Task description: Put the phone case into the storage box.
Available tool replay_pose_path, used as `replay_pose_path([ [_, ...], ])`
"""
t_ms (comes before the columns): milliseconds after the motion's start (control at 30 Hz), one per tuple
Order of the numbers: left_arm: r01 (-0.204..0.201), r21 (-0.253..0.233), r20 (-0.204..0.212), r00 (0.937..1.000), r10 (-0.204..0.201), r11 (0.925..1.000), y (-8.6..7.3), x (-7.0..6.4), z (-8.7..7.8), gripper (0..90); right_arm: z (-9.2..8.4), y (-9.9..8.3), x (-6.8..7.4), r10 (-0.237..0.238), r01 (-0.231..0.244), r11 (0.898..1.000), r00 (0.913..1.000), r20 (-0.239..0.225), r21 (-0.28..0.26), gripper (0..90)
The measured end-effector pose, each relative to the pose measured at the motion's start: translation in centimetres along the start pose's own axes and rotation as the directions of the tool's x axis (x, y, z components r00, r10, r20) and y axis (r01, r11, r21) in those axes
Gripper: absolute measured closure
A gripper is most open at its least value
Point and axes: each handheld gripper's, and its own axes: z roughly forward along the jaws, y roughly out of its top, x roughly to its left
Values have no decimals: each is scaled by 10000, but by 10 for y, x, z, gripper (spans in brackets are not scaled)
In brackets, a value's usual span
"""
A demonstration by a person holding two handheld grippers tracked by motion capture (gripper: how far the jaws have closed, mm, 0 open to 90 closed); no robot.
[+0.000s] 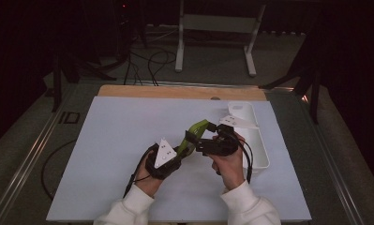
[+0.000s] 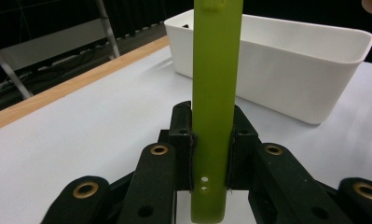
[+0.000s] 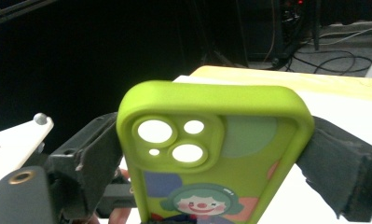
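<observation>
High view: green case point(image 1: 195, 131) held between both grippers, tray point(image 1: 259, 145) just right.
Left gripper point(image 2: 211, 154) clamps 1 end, right gripper point(image 3: 211, 154) pinches camera end; likely handover.

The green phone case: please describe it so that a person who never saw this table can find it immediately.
Look at the white table mat, near its right side beside the long white bin. There the left gripper and right gripper both clamp the phone case above the mat. It is the one bright lime-green thing, with camera holes and a clown cartoon.
</observation>
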Motion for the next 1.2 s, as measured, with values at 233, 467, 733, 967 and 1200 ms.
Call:
replay_pose_path([
  [233,-96,74,59,9999,96,9999,0,-3,2,771,0,0,1,-36,35,10000,9998,180,12,142],
  [467,-85,155,110,9999,84,9998,-1,-3,3,770,0,-1,3,-161,158,9998,9994,296,100,151],
  [733,-83,241,187,9998,79,9997,-2,-3,3,769,0,-2,3,-224,219,9996,9992,328,172,156],
  [967,-41,285,257,9997,33,9996,-3,-3,4,766,0,-2,3,-171,160,9995,9991,384,278,157],
  [1200,72,291,284,9996,-80,9996,-2,-1,5,670,2,-3,4,-212,199,9992,9991,358,340,157],
])
